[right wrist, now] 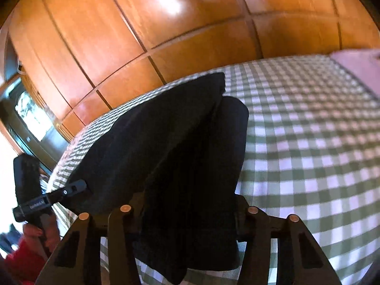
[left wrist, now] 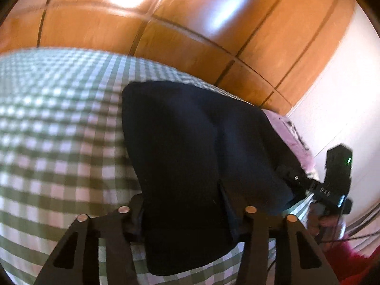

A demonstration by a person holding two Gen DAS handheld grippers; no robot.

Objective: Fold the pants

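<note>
Wooden wardrobe (left wrist: 190,23) backs a green-checked bedspread (left wrist: 59,142) bearing dark pants (left wrist: 190,142). The left gripper (left wrist: 190,213) and right gripper (right wrist: 187,213) each apparently clamp bunched pants fabric (contact blurred). Only the right view shows a window (right wrist: 30,116); only the left, a pink pillow (left wrist: 289,133).

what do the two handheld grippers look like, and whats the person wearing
Both are matte black: the left gripper and right gripper have angular slotted fingers with copper-coloured round studs. The right one's body bears a green light and white lettering. A red sleeve shows.
</note>
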